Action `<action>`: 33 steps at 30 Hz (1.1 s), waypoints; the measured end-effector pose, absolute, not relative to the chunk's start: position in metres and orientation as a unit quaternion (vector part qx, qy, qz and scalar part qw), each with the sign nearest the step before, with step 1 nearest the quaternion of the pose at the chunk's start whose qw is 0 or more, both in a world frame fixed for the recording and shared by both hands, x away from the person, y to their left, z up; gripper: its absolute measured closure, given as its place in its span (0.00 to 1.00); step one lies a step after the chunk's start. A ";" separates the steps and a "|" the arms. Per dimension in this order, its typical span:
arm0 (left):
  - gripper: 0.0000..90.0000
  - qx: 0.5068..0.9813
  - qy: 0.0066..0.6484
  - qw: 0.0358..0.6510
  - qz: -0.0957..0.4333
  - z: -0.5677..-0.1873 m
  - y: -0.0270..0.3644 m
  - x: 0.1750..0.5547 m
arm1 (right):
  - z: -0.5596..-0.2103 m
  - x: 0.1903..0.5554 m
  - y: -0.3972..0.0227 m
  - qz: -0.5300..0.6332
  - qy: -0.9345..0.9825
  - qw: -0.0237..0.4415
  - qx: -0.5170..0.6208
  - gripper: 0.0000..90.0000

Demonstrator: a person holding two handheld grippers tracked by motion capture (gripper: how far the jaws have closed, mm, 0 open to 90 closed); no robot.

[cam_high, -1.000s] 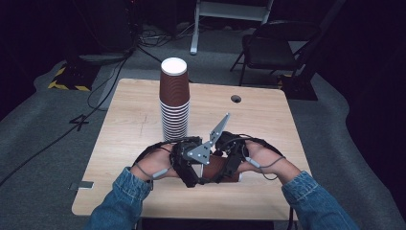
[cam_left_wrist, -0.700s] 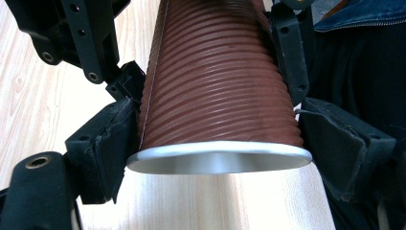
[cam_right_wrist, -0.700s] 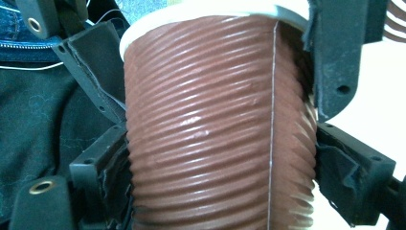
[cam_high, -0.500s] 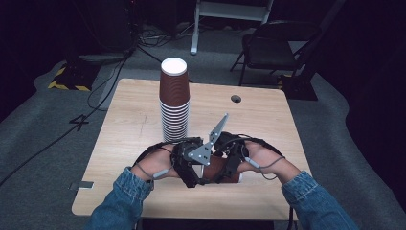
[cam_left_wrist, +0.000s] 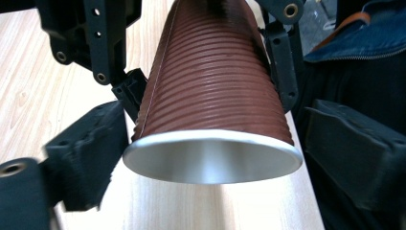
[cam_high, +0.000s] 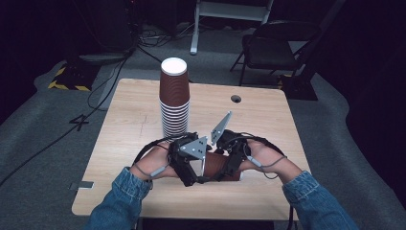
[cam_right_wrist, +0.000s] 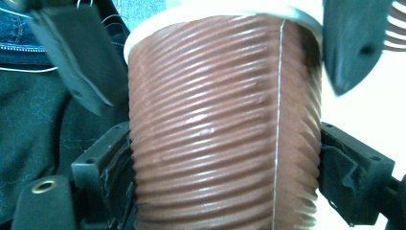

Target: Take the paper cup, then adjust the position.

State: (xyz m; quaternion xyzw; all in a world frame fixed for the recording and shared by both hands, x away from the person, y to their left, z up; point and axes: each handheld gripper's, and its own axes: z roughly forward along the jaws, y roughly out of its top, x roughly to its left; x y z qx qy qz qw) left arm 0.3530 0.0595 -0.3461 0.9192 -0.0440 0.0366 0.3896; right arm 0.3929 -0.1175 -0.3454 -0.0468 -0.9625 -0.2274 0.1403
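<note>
Both grippers met over the near edge of the bench (cam_high: 143,120), just in front of me, with a ribbed brown paper cup (cam_high: 218,167) lying on its side between them. My right gripper (cam_right_wrist: 225,172) was clamped on the cup, pads pressed into the ribbed wall on both sides; in its own view the white rim sat at the top of frame and the seam ran down the right of the wall. My left gripper (cam_left_wrist: 210,143) had just been opening: its jaws stood spread either side of the cup's white rim, cup between them, pads off the wall. Left gripper view looked at the open mouth of the cup, tilted down toward the wood. The tall stack of cups (cam_high: 174,98) stood upright just behind the grippers, near mid-bench, apart from the held cup. A small round hole (cam_high: 235,98) was in the bench top, right of the stack.
</note>
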 end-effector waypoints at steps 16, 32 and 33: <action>0.01 0.860 0.026 0.507 0.050 -0.329 0.112 0.357 | -0.322 0.389 -0.141 -0.323 -0.942 0.079 -0.045 0.18; 0.05 0.842 0.090 0.530 0.033 -0.353 0.153 0.355 | -0.322 0.389 -0.196 -0.529 -0.835 -0.081 -0.130 0.15; 0.05 0.842 0.097 0.529 0.033 -0.356 0.156 0.354 | -0.324 0.389 -0.198 -0.537 -0.828 -0.090 -0.137 0.15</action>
